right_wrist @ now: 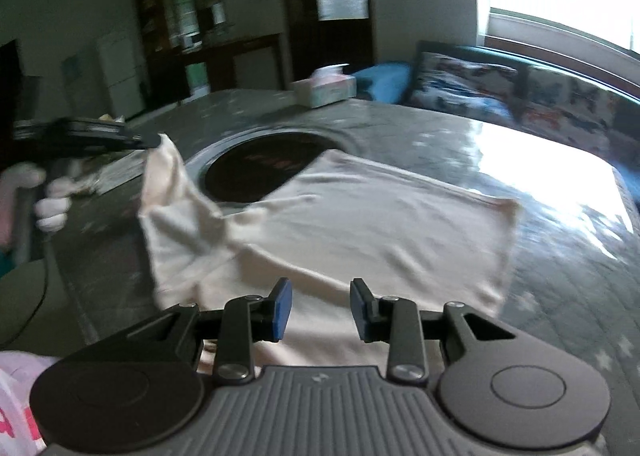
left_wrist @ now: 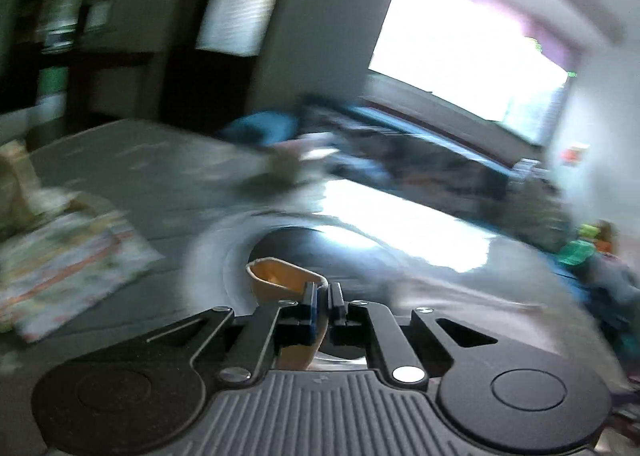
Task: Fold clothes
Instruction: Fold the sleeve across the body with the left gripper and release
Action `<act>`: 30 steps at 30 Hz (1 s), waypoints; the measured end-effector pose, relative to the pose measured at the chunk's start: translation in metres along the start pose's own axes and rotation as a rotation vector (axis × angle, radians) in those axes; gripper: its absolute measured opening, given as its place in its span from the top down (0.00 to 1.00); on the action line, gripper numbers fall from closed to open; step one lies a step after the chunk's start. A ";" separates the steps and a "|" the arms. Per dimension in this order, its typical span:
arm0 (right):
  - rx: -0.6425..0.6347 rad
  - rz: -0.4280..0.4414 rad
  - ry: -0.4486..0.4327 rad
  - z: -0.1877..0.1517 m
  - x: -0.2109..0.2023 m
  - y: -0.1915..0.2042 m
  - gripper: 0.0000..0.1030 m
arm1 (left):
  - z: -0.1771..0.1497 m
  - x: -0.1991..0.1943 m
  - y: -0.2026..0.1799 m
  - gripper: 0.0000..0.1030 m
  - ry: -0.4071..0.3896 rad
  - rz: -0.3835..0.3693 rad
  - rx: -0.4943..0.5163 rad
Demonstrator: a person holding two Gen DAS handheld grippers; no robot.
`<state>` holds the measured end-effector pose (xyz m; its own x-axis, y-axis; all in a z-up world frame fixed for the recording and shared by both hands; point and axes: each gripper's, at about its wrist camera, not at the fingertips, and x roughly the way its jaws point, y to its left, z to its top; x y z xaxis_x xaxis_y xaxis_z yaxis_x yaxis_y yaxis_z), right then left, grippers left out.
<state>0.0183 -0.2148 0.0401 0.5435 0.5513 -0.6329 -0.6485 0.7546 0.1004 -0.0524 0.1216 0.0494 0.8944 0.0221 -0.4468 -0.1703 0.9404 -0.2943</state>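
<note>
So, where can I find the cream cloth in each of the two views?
Left wrist: only a pinched fold of the cream cloth, low centre, in the left gripper.
Right wrist: it lies spread across the middle, its left corner lifted by the left gripper.
Shared landmark: the dark round inset in the table.

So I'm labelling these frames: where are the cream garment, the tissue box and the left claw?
cream garment (right_wrist: 360, 216), right wrist view, its flat middle.
tissue box (right_wrist: 324, 90), right wrist view, its front side.
left claw (right_wrist: 154, 142), right wrist view, tips pinching the garment's corner.
</note>
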 end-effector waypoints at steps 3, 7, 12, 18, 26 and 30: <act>0.043 -0.041 -0.016 -0.003 -0.009 -0.016 0.69 | 0.000 -0.003 -0.041 0.95 0.014 -0.153 0.044; 0.092 -0.101 -0.045 -0.008 -0.023 -0.035 0.69 | -0.003 -0.001 -0.089 0.95 0.048 -0.341 0.068; 0.144 -0.150 -0.068 -0.014 -0.034 -0.053 0.69 | -0.023 0.016 -0.138 0.95 0.140 -0.509 0.096; 0.182 -0.168 -0.067 -0.020 -0.036 -0.065 0.69 | -0.055 0.037 -0.173 0.95 0.255 -0.608 0.194; 0.190 -0.137 -0.055 -0.020 -0.026 -0.061 0.69 | -0.083 0.054 -0.179 0.86 0.420 -0.686 0.253; 0.176 -0.095 -0.036 -0.019 -0.017 -0.052 0.69 | -0.070 0.043 -0.152 0.86 0.379 -0.660 0.282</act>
<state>0.0328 -0.2706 0.0308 0.6182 0.4847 -0.6187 -0.4923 0.8524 0.1759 -0.0170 -0.0440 0.0160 0.5645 -0.6361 -0.5261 0.4995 0.7706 -0.3957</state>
